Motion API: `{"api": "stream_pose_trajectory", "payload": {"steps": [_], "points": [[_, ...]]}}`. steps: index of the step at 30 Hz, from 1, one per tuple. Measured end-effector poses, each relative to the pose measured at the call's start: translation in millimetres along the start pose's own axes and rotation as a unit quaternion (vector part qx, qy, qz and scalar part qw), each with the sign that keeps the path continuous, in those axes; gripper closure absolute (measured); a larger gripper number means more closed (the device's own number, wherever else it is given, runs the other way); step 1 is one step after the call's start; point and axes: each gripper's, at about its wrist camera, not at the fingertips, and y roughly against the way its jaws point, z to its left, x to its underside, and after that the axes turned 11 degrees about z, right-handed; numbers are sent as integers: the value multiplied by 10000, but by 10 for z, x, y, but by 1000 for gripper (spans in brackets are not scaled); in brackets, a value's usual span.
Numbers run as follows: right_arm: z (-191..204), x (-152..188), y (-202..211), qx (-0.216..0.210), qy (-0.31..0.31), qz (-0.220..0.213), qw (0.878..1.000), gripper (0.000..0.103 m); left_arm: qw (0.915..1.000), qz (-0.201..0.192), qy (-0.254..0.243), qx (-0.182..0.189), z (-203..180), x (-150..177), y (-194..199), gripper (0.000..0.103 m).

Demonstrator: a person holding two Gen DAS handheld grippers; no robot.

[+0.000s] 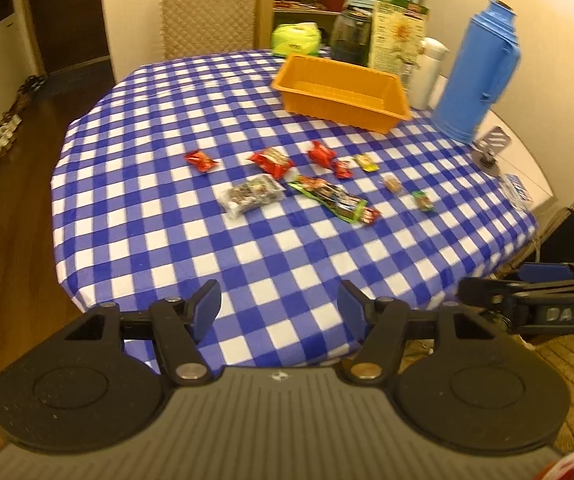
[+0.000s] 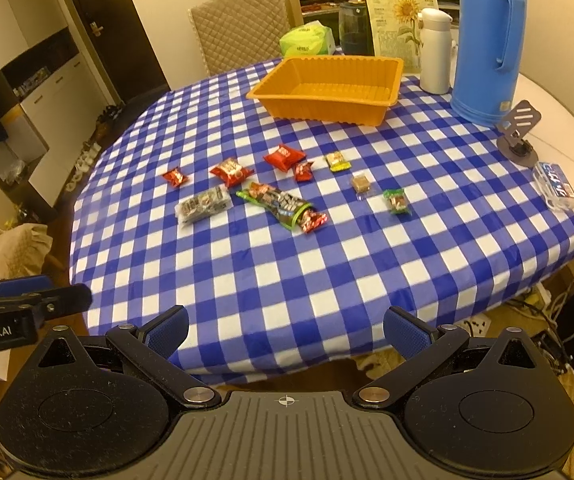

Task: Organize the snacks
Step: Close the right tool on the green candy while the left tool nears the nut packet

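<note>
My left tongs: my left gripper (image 1: 279, 306) is wide open and holds nothing. It hangs at the near edge of the table, far from the snacks.
My right tongs: my right gripper (image 2: 285, 330) is wide open too, with nothing in it. It is also at the near edge.
Table: a blue and white checked cloth (image 2: 327, 264) covers the table.
Snacks: they lie spread out in the middle of the cloth, apart from my tongs.
Red ones: a small red candy (image 2: 175, 177) lies far left. Next comes a red packet (image 2: 231, 172), then a bigger red packet (image 2: 284, 156) with a tiny red candy (image 2: 303, 171) just beside it.
Long ones: a clear gray packet (image 2: 203, 209) lies on the near left. A long green packet (image 2: 277, 204) lies next to it, and a red bar (image 2: 314, 221) touches its near end.
Small ones: a yellow candy (image 2: 337, 161), a brown cube (image 2: 361, 183) and a green candy (image 2: 397, 201) lie to the right.
Tray: the orange tray (image 2: 327, 98) sits on the far side of the cloth, past the snacks. I see no snacks in it.
Behind: a blue flask (image 2: 487, 40) and a white bottle (image 2: 435, 52) stand to the far right of the tray.
</note>
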Motion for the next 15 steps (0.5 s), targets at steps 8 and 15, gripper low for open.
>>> {"api": "stream_pose_trajectory", "payload": {"steps": [8, 15], "points": [[-403, -229, -126, -208, 196, -348, 9990, 0, 9978, 18, 552, -377, 194, -120, -141, 41], [-843, -476, -414, -205, 256, -471, 9984, 0, 9946, -16, 857, -587, 223, -251, -288, 41]]}}
